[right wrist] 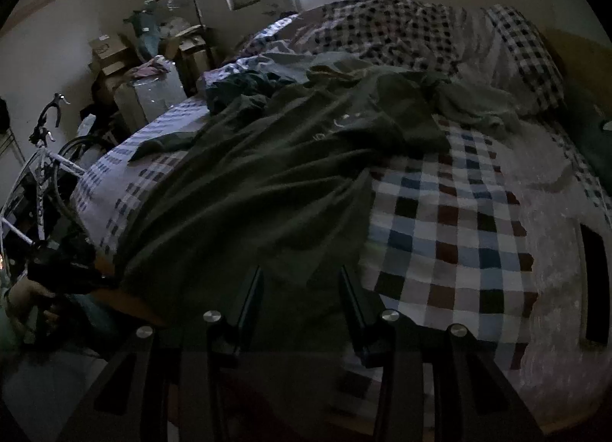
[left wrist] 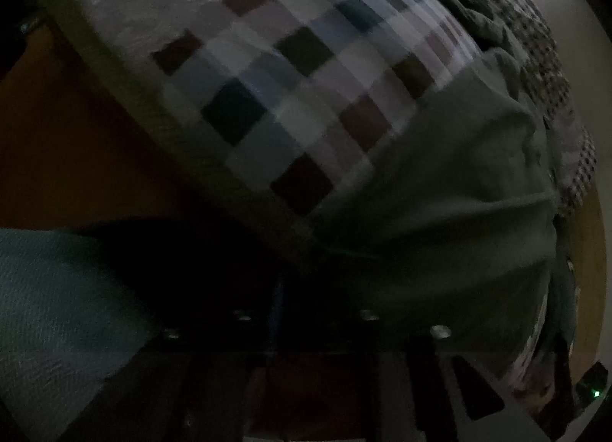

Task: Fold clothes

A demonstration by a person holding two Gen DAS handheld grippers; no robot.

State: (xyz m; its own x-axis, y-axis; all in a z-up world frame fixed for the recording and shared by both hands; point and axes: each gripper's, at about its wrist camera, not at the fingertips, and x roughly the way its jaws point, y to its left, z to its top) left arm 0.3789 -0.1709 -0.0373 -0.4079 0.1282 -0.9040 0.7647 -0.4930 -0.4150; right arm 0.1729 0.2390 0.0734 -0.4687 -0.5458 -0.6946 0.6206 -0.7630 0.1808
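A dark green T-shirt (right wrist: 267, 159) lies spread and wrinkled across the checkered bedspread (right wrist: 459, 235). My right gripper (right wrist: 300, 277) is open, its fingers either side of the shirt's near hem at the bed's front edge. My left gripper (right wrist: 57, 270) shows at the far left of the right wrist view, at the shirt's left corner by the bed edge. In the dark, blurred left wrist view the green shirt (left wrist: 440, 174) fills the right side over the checkered bedspread (left wrist: 287, 71); the left fingers are too dark to read.
More crumpled clothes (right wrist: 267, 75) lie further up the bed, with checkered pillows (right wrist: 528, 48) at the head. A bicycle (right wrist: 42, 182) and cardboard boxes (right wrist: 114, 59) stand left of the bed. A dark flat object (right wrist: 594, 281) lies on the bed's right side.
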